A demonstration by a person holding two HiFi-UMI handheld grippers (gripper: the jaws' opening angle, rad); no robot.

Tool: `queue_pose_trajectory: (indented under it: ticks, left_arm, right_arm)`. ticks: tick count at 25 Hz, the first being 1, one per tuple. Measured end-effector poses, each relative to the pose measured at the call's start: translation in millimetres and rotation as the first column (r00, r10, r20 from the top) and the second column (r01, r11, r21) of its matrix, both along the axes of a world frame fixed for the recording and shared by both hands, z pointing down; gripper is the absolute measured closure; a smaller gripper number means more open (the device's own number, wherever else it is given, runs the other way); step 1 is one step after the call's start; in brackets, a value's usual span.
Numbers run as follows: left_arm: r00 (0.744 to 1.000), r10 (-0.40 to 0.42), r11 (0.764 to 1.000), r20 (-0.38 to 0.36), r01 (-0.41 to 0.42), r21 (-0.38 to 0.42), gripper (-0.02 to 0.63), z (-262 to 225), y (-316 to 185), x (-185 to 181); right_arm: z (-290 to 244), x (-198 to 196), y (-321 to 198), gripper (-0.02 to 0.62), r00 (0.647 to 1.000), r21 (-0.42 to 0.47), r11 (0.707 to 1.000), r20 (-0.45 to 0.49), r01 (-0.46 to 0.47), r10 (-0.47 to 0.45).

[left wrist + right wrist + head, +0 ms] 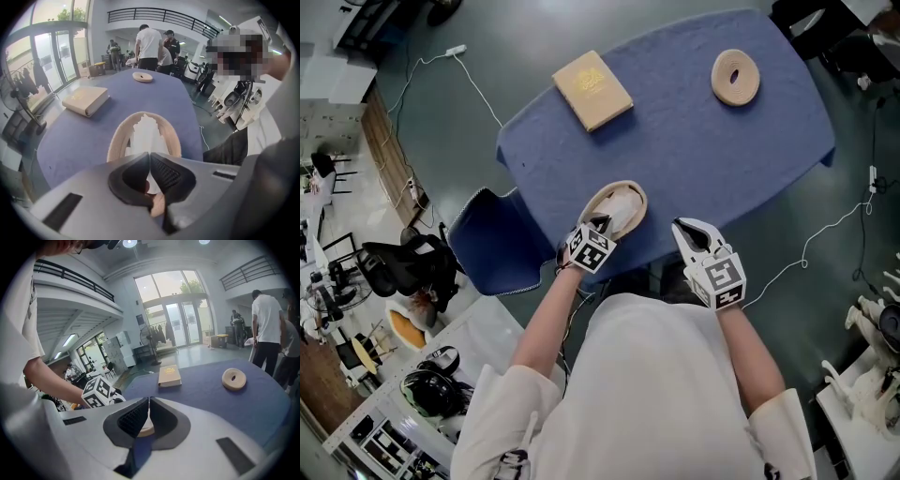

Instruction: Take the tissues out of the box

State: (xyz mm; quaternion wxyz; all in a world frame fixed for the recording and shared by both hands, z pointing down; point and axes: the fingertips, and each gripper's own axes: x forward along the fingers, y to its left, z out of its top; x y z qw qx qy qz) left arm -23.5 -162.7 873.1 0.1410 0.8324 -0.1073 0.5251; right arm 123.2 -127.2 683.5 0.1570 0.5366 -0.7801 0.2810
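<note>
Left claw (150, 155) pinches the white paper tissue (146, 133) at its tips. The tissue pokes from the oval beige tissue box (116, 143) just ahead on the blue-clothed bench (694, 159). Best pull straight up, slowly, or the sheet may tear. Right claw (148, 401) is pressed together and empty, beside the box; it could steady the rim. Far beyond is a tan rectangular book (592, 90).
</note>
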Motion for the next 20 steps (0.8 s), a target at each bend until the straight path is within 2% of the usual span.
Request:
queue_pose_trajectory:
  ticks: [4,10,20]
  left_arm:
    - [0.997,-0.061,0.998,-0.043,0.061,0.013,0.591,-15,-2,-5]
    - [0.98,-0.15,0.988,-0.133,0.154,0.021,0.591,-41,-7,-10]
    - [0.912,-0.294,0.947,-0.286,0.318,0.039,0.591,-108,-9,-21]
  right_arm:
    - [-3,-1,-1,0.56,1.0,0.008,1.0,0.002,0.011,-0.011]
    - [-8,2,-2,0.56,1.0,0.023,1.0,0.005,0.02,-0.02]
    - [-26,-1,-6,0.56,0.997,0.067,0.995,0.007,0.076,-0.077]
